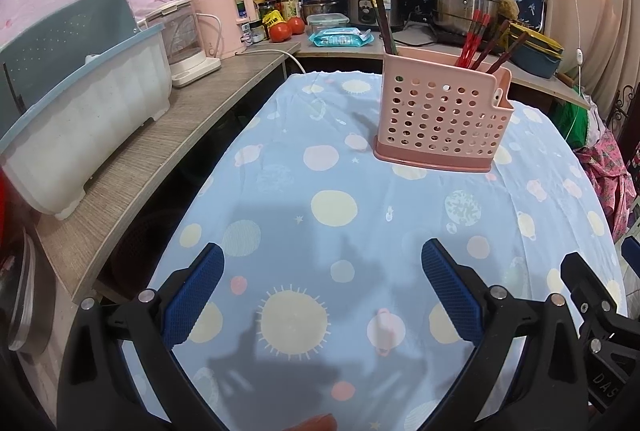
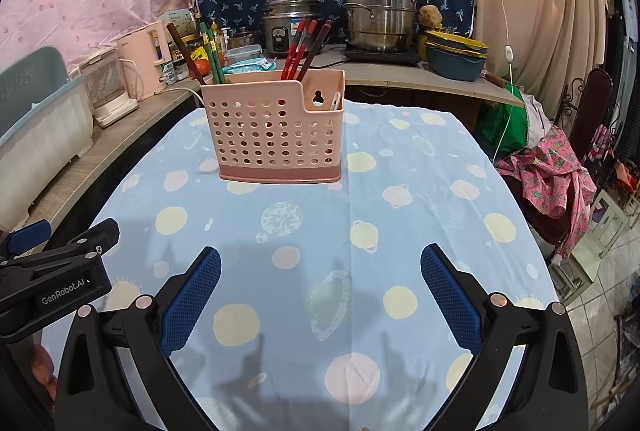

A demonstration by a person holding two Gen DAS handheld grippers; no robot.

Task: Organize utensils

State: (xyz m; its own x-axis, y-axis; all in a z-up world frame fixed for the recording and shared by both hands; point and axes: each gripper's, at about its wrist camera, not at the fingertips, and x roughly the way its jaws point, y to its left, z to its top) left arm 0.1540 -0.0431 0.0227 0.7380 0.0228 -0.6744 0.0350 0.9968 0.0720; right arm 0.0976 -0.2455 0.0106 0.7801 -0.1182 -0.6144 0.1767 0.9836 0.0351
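A pink perforated utensil holder point(image 1: 442, 113) point(image 2: 278, 129) stands upright on the blue patterned tablecloth point(image 1: 340, 211) point(image 2: 360, 211). Red chopsticks point(image 1: 472, 39) point(image 2: 298, 47), dark brown chopsticks point(image 1: 382, 15) point(image 2: 184, 51) and green ones point(image 2: 212, 51) stick out of its top. My left gripper point(image 1: 322, 271) hovers open over the near part of the cloth with nothing between its blue pads. My right gripper point(image 2: 320, 273) is open too, also holding nothing and well short of the holder. In each view the other gripper shows at the side.
A wooden counter point(image 1: 168, 143) runs along the left with a grey-blue dish rack point(image 1: 80, 111), a pink kettle point(image 1: 224, 19) and a clear appliance. At the back stand a rice cooker point(image 2: 286, 27), a steel steamer pot point(image 2: 380, 11), tomatoes and stacked bowls point(image 2: 456, 55). Clothes point(image 2: 556, 171) lie to the right.
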